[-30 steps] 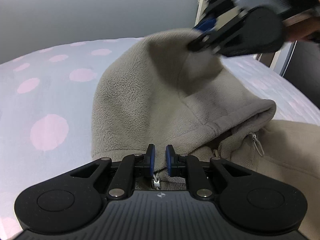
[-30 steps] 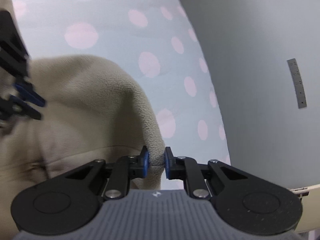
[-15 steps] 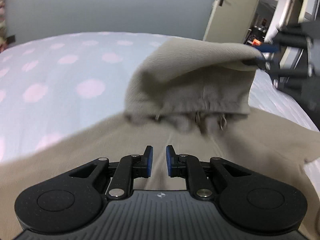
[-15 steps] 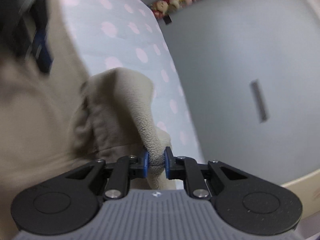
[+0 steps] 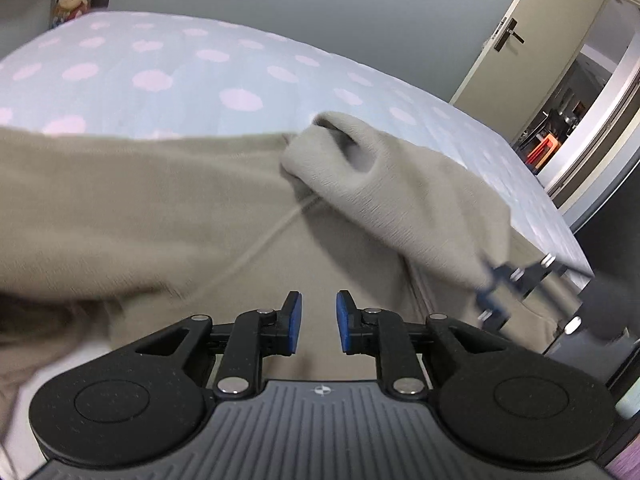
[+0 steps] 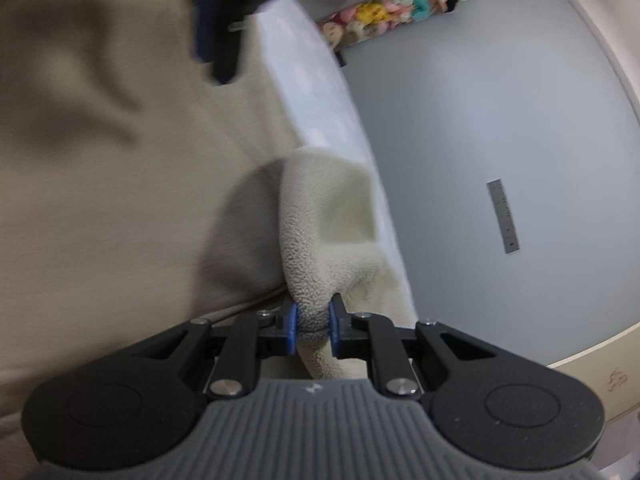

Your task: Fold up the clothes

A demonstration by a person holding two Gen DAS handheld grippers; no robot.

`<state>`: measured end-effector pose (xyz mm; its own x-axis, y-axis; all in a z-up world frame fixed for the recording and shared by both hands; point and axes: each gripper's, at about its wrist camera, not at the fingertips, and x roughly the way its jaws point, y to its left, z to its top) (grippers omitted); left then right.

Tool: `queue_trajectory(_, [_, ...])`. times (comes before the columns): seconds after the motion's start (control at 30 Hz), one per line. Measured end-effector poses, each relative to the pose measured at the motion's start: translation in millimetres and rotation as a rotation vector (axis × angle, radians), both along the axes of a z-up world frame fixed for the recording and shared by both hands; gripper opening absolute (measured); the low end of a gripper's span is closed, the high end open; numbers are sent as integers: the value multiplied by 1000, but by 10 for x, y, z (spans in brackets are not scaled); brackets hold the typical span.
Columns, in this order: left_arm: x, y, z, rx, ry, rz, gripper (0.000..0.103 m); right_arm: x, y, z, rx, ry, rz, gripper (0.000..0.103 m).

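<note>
My right gripper [image 6: 313, 318] is clamped on a thick fold of the beige fleece hoodie [image 6: 120, 184]; the blue pads [image 6: 292, 322] press the nubbly fabric from both sides, and the bunched fleece fills the whole gap between them. Above the pinch, the fold rises as a rounded hump whose pale inner pile faces the camera, and past the pads a strip of the same cloth runs down toward the gripper body. To the left of that hump the smoother outer face of the hoodie spreads wide across the bed [image 6: 320, 92].

My left gripper [image 5: 318, 322] holds nothing: its jaws stand apart, with a clear gap between the blue pads [image 5: 291, 322], and through that gap I see the flat body of the hoodie [image 5: 120, 216] lying below and ahead, not touching the fingers. In this view the hood [image 5: 384, 192] stretches from a rumpled opening near the middle down to the right, where my right gripper [image 5: 490, 290] shows blurred at its end. A thin drawstring [image 5: 256, 248] trails from under the hood across the garment toward my left jaws. The garment lies on the pale blue spotted bedsheet [image 5: 200, 76], near the edge closest to me. In the right view my left gripper [image 6: 218, 20] appears as a dark, blurred shape above the cloth.
</note>
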<state>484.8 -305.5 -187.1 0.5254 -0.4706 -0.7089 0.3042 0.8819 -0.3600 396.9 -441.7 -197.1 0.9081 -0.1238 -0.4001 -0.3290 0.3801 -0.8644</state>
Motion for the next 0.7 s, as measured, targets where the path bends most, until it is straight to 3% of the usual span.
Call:
queue_trajectory(0.17, [67,-126,-166,-22,-4,20,18,-25,-4,-382,39,64,-39,17])
queue_trajectory(0.27, [92,-199,-293,-10,-10,18,18,21,-40,-403,115,50,-62,18])
queue_trajectory(0.43, [25,-241,-411,-21,-64,7,21,26,-228,-88,284,68,-103,22])
queue_trajectory(0.47, [12,-241,-413,-23,-79,8,24,27,-266,-24,318,72,-111,26])
queue_trajectory(0.5, [1,-241,-412,-26,-94,10,27,28,-303,39,352,76,-119,39])
queue_trajectory(0.57, [-2,-246,-399,-40,-106,20,28,29,-379,166,419,83,-135,54])
queue_trajectory(0.63, [42,-250,-367,-42,-118,20,33,31,-455,294,487,91,-152,54])
queue_trajectory(0.7, [105,-241,-341,-34,-127,29,43,56,-690,518,646,62,-200,56])
